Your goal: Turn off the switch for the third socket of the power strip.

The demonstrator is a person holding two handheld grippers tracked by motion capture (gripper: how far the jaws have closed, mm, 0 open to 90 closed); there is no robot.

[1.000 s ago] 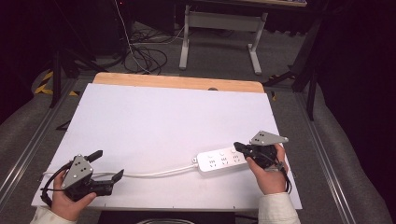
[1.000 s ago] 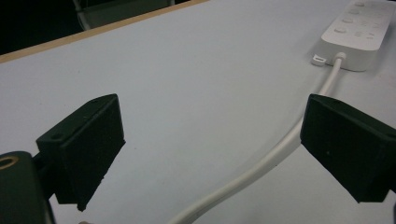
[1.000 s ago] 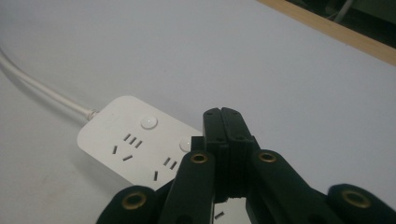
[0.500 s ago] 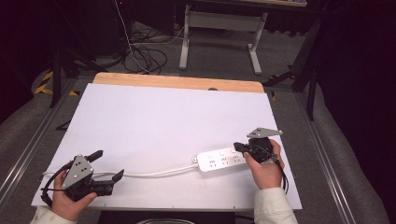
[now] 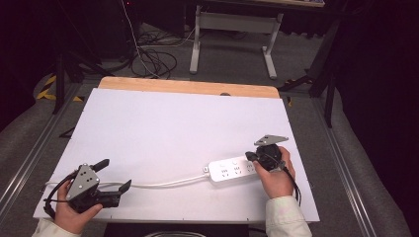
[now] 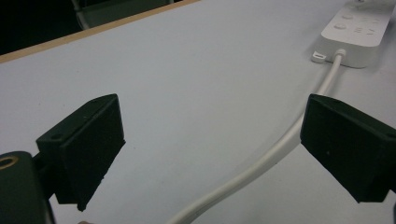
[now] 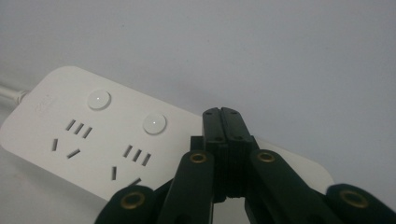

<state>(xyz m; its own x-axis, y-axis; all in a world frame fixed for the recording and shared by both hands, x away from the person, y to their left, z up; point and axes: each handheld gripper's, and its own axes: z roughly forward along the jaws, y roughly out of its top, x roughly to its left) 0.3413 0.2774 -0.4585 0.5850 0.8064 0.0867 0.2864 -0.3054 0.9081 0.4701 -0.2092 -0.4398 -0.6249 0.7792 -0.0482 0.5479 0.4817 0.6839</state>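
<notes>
A white power strip lies on the white table top at the front right, and its white cable runs left along the front edge. My right gripper is shut with nothing between the jaws. Its tips hover just over the strip's right end. In the right gripper view the closed tips stand over the strip, right of two round buttons. My left gripper is open at the front left. Its wide jaws straddle the cable above the table.
The table's wooden far edge borders dark floor with loose cables and a grey desk frame. Metal rails run along both sides of the table.
My right gripper has sunk a little and tipped down over the strip's right end. The left gripper and the strip have stayed put.
</notes>
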